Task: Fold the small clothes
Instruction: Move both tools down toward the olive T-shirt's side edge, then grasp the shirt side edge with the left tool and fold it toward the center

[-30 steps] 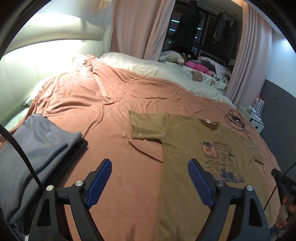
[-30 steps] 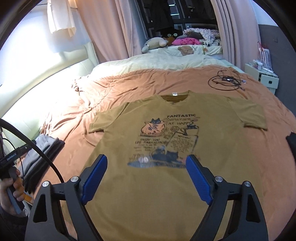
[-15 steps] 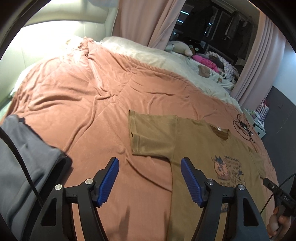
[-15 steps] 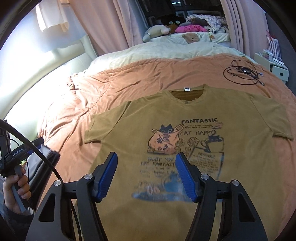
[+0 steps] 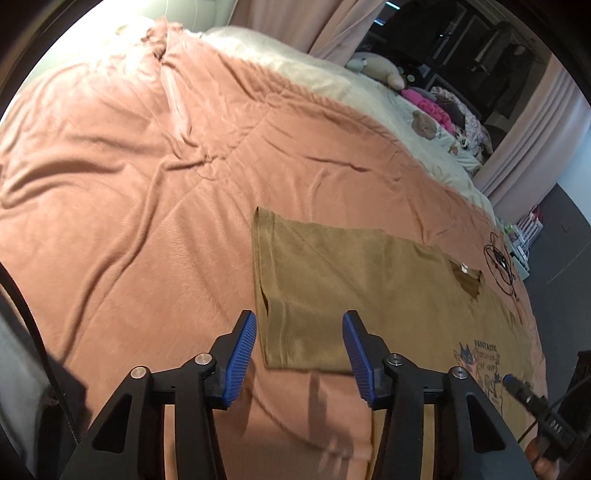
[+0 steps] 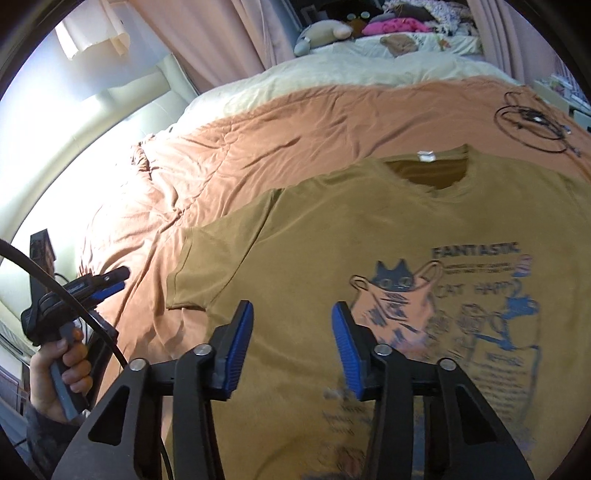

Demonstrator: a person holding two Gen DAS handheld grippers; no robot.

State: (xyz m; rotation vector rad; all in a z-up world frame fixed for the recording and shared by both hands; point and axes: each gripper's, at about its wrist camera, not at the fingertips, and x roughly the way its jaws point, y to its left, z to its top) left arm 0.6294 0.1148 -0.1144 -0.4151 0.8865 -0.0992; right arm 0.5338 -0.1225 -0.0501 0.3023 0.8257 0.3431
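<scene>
I have the mustard t-shirt lying flat and face up on the bed, collar toward the far side, cat print showing. No fold is made yet, so I judge this to be the reach for the first grip.

My left gripper is over the shirt's left sleeve. Its blue fingers are closing, one just outside the sleeve hem and the other over the sleeve cloth, but they press on nothing so far. My right gripper is above the left chest of the shirt, just left of the cat print. Its fingers are closing too, with flat cloth beneath them and nothing pinched.

The next move, as I see it, calls for lowering both until the tips meet fabric. The left must catch the sleeve edge without gathering the coverlet under it. The right needs a pinch of only the shirt's upper layers, which is hard on cloth lying this flat, so an edge or shoulder seam may serve better. Then the sleeve side can be carried toward the middle.

A coil of black cable lies on the coverlet at the far right, well apart from the collar. Stuffed toys and pink cloth sit at the far end of the bed, clear of the fold. The left gripper's own cable hangs near the left edge and could drag across the sleeve.
</scene>
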